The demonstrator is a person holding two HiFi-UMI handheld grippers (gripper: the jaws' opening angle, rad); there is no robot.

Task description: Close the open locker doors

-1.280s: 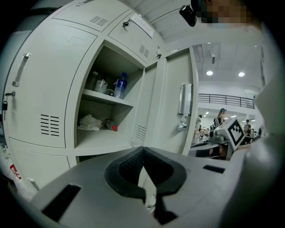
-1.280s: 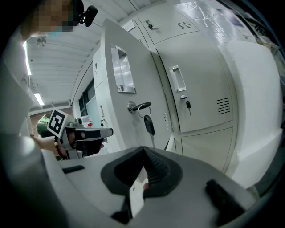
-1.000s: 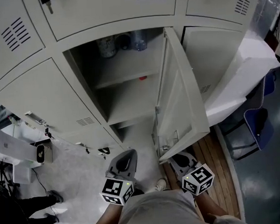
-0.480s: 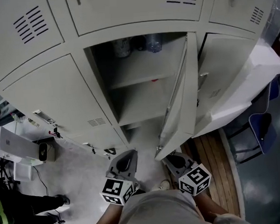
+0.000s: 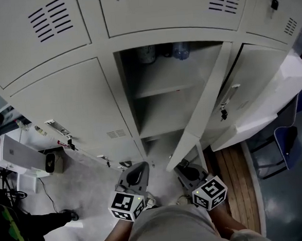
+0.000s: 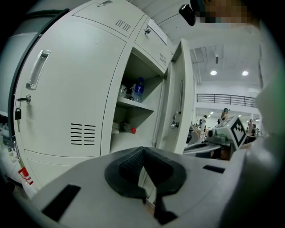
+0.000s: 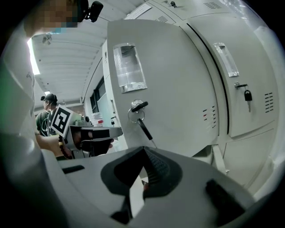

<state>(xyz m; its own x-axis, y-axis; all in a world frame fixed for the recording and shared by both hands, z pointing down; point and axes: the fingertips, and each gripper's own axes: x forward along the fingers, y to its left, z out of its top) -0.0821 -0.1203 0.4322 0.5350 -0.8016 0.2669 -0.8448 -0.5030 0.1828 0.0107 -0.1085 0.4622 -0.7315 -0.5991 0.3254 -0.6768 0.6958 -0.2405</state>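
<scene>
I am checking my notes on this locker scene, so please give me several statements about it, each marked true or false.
The pale grey metal locker door in the middle stands open. True.
A key is stuck in that door. True.
The open locker is empty. False: bottles stand on its upper shelf.
The left gripper clamps the door's handle. False: its jaws are together on nothing, apart from the door.
</scene>
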